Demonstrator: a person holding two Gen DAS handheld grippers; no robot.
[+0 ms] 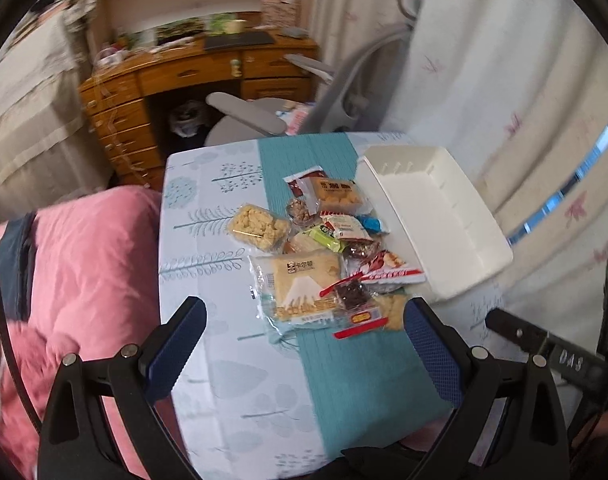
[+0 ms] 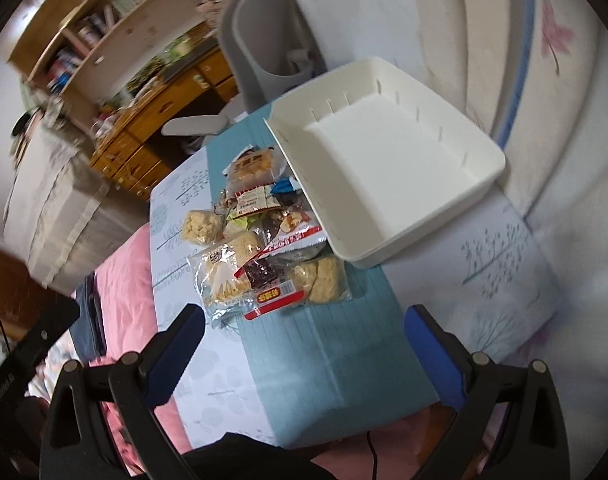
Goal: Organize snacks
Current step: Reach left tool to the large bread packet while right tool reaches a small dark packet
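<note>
The snacks sit in a messy pile point(image 1: 324, 248) on the table point(image 1: 195, 208), right beside the white bin point(image 1: 436, 216). The bin is empty. Some packs at the bin side of the pile touch its wall. The pile lies on a teal strip of cloth point(image 1: 352, 376) that runs down the table.

Here is what I think could go wrong. The packs lie on top of each other, so if I grab one from the bottom, the others may slide off. The small red-edged pack of dark bits point(image 1: 354, 300) rests on the big bread bag point(image 1: 299, 288), so lifting the bag first would likely tip it. The bags look shiny and slippery, and I guess they could slip out of my fingers. The clear tub of puffy yellow bites point(image 1: 257, 226) on the far side of the pile from the bin may crack if I squeeze hard. If I bump the bin, I think it could scoot away, because it looks light.

My left claw point(image 1: 304, 344) is wide open. It holds nothing and touches nothing. It hangs over the cloth, on the near side of the pile.

My right claw point(image 2: 304, 344) is wide open too, and empty. It hangs near the pile, with the bin just past it.
</note>
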